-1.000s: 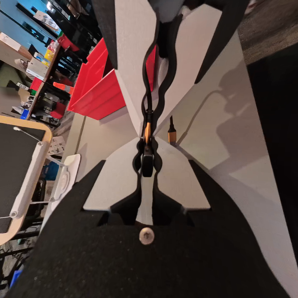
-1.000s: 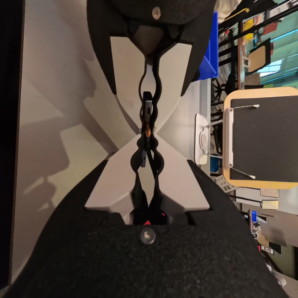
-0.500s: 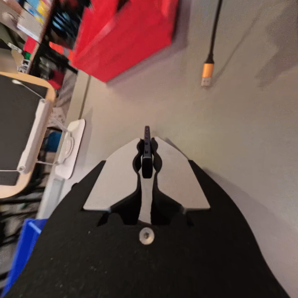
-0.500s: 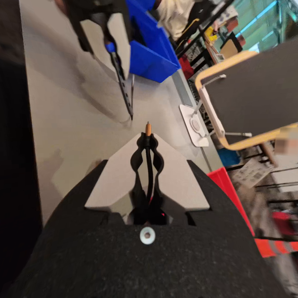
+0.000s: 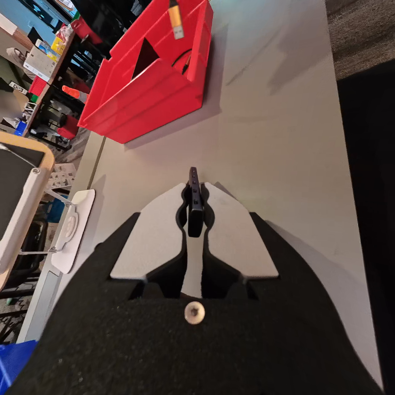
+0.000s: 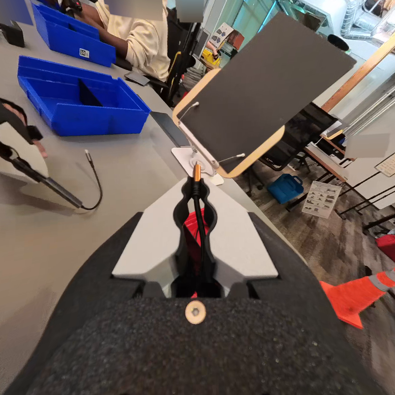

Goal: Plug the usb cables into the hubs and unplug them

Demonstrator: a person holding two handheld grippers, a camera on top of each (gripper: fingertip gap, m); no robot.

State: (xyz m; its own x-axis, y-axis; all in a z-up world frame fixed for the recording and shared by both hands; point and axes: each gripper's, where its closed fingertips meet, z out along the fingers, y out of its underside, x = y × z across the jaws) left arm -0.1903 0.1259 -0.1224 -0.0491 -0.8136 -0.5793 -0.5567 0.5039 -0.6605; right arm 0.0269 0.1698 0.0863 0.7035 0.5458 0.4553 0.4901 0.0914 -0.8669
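My left gripper (image 5: 195,184) is shut on a dark slim USB hub (image 5: 195,205), held edge-on above the grey table (image 5: 267,149). My right gripper (image 6: 196,181) is shut on the black USB cable (image 6: 199,215) just behind its orange plug (image 6: 197,172), which sticks out past the tips. The plug is free of the hub. In the left wrist view the orange plug (image 5: 175,23) hangs over the red bin (image 5: 139,102). In the right wrist view the left gripper (image 6: 19,149) shows at far left holding the hub (image 6: 62,195), whose short black tail cable (image 6: 97,188) curls over the table.
A second cable (image 5: 184,62) lies inside the red bin. Two blue bins (image 6: 81,102) (image 6: 70,40) stand at the far left of the table. A dark board on a white stand (image 6: 263,100) sits at the table edge. A person in a cream sleeve (image 6: 145,42) sits beyond. An orange cone (image 6: 359,297) lies on the floor.
One second ago the orange plug sat in the hub with both grippers tip to tip. They have pulled apart; the right gripper has carried the cable over the red bin.
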